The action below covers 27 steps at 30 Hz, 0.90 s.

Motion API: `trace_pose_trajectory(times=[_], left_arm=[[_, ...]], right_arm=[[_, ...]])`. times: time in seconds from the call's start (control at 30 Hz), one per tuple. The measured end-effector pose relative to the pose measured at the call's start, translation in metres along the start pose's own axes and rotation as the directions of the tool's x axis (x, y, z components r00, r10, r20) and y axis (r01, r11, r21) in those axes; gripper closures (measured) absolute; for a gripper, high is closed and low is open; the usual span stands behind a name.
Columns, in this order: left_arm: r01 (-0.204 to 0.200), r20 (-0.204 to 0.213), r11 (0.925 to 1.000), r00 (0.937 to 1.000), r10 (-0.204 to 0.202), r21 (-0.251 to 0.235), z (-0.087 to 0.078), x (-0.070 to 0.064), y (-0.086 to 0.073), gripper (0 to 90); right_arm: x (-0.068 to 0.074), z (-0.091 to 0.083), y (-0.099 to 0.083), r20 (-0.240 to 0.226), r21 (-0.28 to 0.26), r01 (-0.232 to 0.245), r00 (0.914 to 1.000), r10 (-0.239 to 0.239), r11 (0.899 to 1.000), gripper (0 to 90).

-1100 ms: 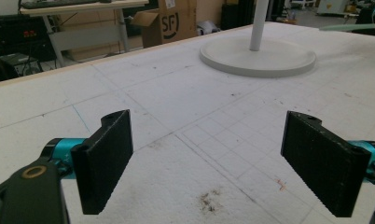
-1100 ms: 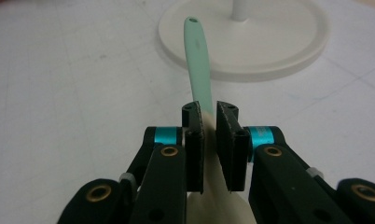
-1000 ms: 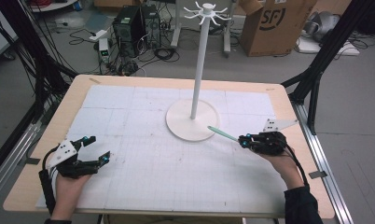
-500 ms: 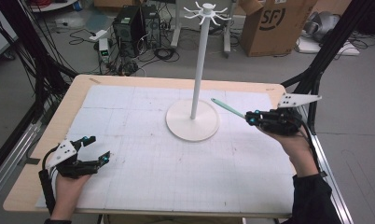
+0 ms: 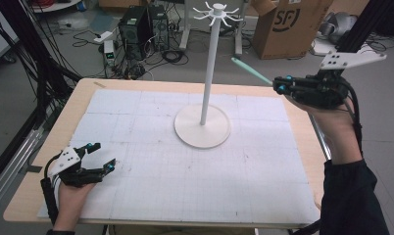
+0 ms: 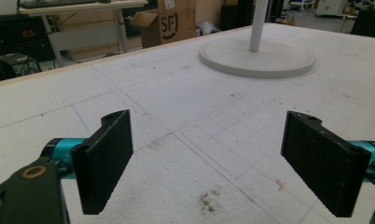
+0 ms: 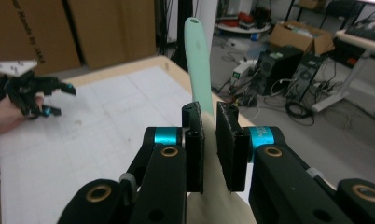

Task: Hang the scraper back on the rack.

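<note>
A white hook stand (image 5: 209, 63) rises from a round base (image 5: 202, 126) at the middle back of the white gridded mat (image 5: 185, 171); its hooks (image 5: 217, 12) are bare. My right gripper (image 5: 278, 85), raised over the table's right edge, is shut on a utensil with a mint-green handle (image 5: 251, 71) that points left and away toward the stand's top. In the right gripper view the handle (image 7: 198, 60) sticks up from between the jaws of the right gripper (image 7: 210, 121), with a cream part below them. My left gripper (image 5: 103, 155) rests open at the near left, nothing between its fingers (image 6: 106, 158).
The stand's base (image 6: 258, 58) lies ahead and to the right in the left gripper view. Beyond the table are a cardboard box (image 5: 288, 24), a computer tower (image 5: 136, 24) and floor cables. Black frame posts flank both table sides.
My right gripper has risen and moved back and right with the utensil, from beside the stand's base to high over the right edge. The left gripper has stayed put.
</note>
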<state>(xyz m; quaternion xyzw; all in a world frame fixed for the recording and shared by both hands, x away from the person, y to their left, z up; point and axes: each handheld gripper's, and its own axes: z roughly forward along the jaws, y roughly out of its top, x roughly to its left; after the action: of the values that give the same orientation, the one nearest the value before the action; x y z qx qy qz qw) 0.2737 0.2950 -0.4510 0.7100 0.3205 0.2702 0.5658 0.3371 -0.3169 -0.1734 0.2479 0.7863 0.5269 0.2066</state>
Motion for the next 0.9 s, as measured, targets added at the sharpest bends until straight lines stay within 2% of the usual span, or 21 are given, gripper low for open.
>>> trace_pose_trajectory(times=[0.27, 0.43, 0.63, 0.9], left_arm=[[0.003, 0.001, 1.0, 1.0, -0.003, -0.001, 0.0, 0.0, 0.0, 17.3], [-0.001, 0.002, 1.0, 1.0, 0.001, -0.001, 0.0, 0.0, 0.0, 17.4], [-0.001, 0.002, 1.0, 1.0, 0.001, -0.001, 0.0, 0.0, 0.0, 17.4], [-0.001, 0.002, 1.0, 1.0, 0.001, 0.0, 0.0, 0.0, 0.0, 17.4]], right_arm=[[0.006, -0.009, 0.036, 0.031, -0.034, 0.021, 0.9993, -0.02, 0.999, 82.1], [0.01, -0.013, 0.052, 0.054, -0.059, 0.034, 0.9981, -0.031, 0.998, 82.0], [0.012, -0.011, 0.06, 0.074, -0.066, 0.042, 0.9965, -0.037, 0.997, 82.0], [0.014, -0.006, 0.061, 0.081, -0.066, 0.052, 0.9956, -0.047, 0.996, 82.0]])
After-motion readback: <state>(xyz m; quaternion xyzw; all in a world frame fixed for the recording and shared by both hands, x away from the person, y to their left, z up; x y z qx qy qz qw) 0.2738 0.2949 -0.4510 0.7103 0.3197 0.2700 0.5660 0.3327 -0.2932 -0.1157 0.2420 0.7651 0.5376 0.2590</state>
